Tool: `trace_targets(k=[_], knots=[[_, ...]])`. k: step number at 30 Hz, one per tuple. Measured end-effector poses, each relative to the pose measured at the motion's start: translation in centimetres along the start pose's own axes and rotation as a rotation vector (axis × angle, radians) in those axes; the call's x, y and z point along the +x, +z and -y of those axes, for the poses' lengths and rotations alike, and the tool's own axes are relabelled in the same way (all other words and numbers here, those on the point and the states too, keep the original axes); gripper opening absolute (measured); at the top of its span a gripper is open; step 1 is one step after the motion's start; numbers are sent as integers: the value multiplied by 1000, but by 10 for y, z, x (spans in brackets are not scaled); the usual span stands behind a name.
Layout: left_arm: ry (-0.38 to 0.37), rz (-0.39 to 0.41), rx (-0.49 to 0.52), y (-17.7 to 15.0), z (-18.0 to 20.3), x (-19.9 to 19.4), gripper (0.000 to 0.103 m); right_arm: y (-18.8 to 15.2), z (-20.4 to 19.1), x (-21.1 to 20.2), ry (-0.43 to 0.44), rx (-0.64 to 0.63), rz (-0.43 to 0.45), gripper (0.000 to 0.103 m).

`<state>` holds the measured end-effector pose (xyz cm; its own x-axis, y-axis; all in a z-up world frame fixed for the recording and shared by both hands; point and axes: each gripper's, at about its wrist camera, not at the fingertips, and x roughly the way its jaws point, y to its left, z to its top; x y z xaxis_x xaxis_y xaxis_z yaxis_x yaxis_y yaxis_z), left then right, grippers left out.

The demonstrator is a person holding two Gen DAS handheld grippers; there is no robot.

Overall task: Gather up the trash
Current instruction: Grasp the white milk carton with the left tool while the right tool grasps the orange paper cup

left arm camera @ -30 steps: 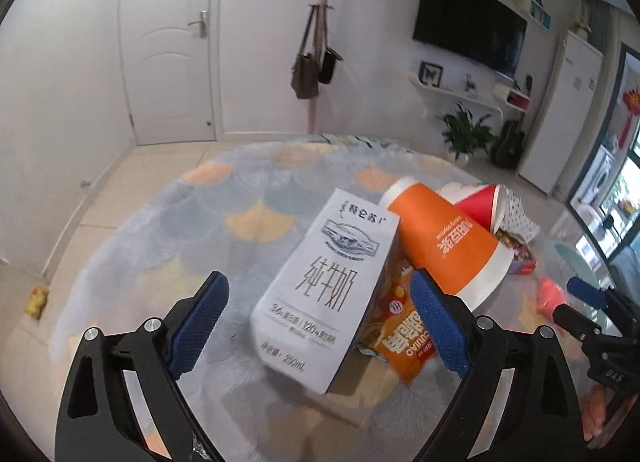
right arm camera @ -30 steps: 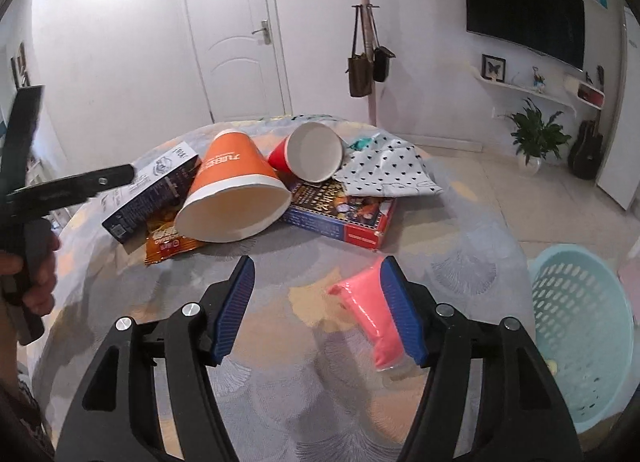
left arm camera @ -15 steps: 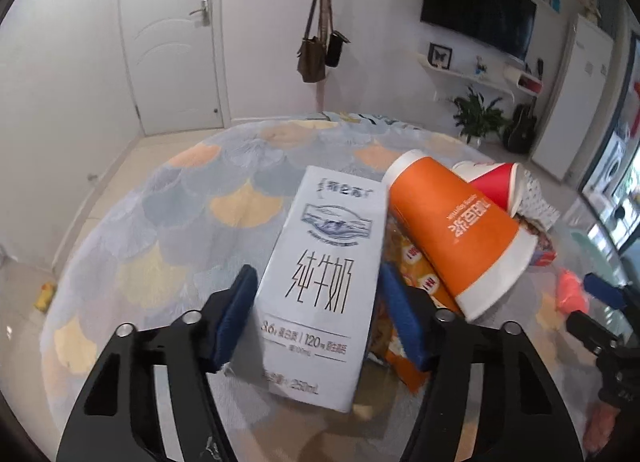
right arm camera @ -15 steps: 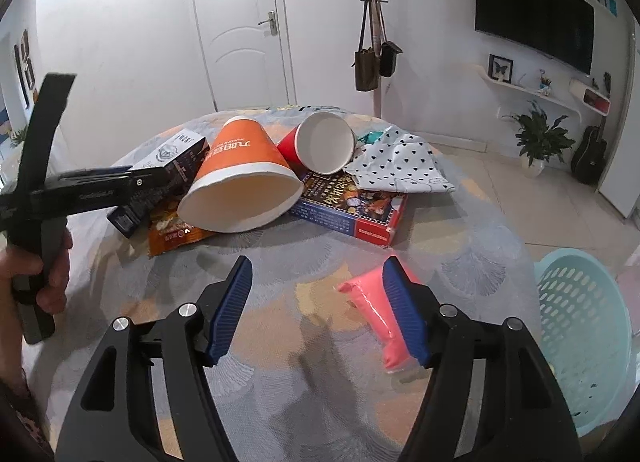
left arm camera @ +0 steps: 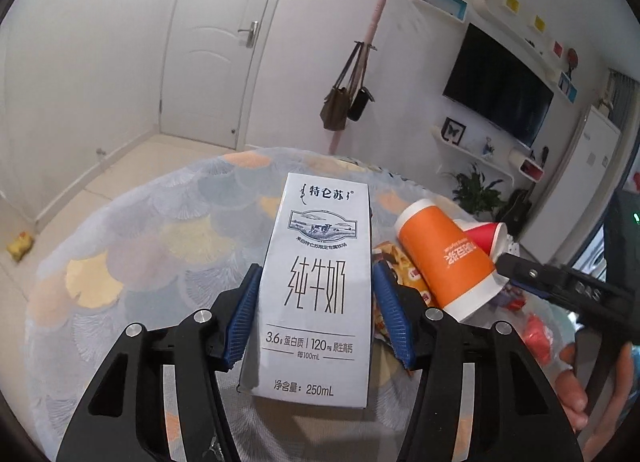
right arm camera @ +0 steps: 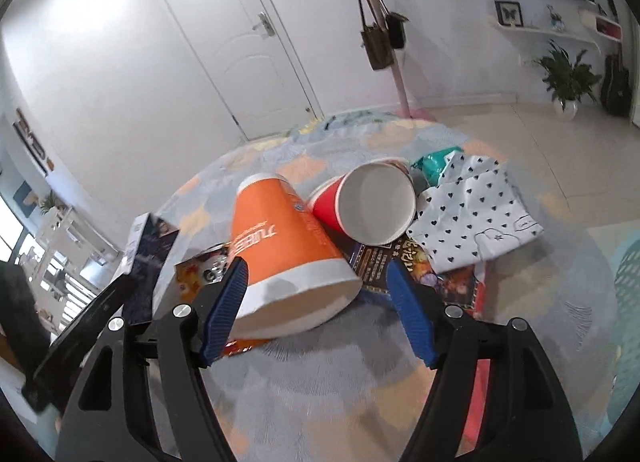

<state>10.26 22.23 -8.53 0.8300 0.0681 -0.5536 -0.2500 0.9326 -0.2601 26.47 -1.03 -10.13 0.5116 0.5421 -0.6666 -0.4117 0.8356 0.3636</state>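
My left gripper (left arm camera: 316, 306) is shut on a white milk carton (left arm camera: 318, 286) and holds it lifted above the round table (left arm camera: 152, 250). The carton also shows at the left of the right wrist view (right arm camera: 148, 258). My right gripper (right arm camera: 316, 310) is open, its blue pads on either side of the wide rim of an orange paper cup (right arm camera: 284, 258) that lies on its side. A red paper cup (right arm camera: 368, 205) lies behind it, mouth toward me. Both cups show in the left wrist view, orange (left arm camera: 448, 258) and red (left arm camera: 484, 238).
An orange snack wrapper (right arm camera: 200, 266) and a dark printed box (right arm camera: 404, 262) lie under the cups. A white heart-print cloth (right arm camera: 476, 213) lies at the right. A teal basket (right arm camera: 628, 302) stands on the floor past the table's right edge. A pink packet (left arm camera: 536, 338) lies near my right gripper.
My left gripper closed on the milk carton and lifted it. My right gripper moved forward and left from the pink packet to the orange cup.
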Motion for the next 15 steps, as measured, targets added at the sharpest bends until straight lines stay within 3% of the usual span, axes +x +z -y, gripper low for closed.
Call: trace_targets(k=[8,15], knots=[[-16,30,-30,-1,-5,-7,55,2,-25,26,21,-62,-59,68],[-28,33,-28,0,-5,-7,55,1,-59,33,-5,-150,-38,61]])
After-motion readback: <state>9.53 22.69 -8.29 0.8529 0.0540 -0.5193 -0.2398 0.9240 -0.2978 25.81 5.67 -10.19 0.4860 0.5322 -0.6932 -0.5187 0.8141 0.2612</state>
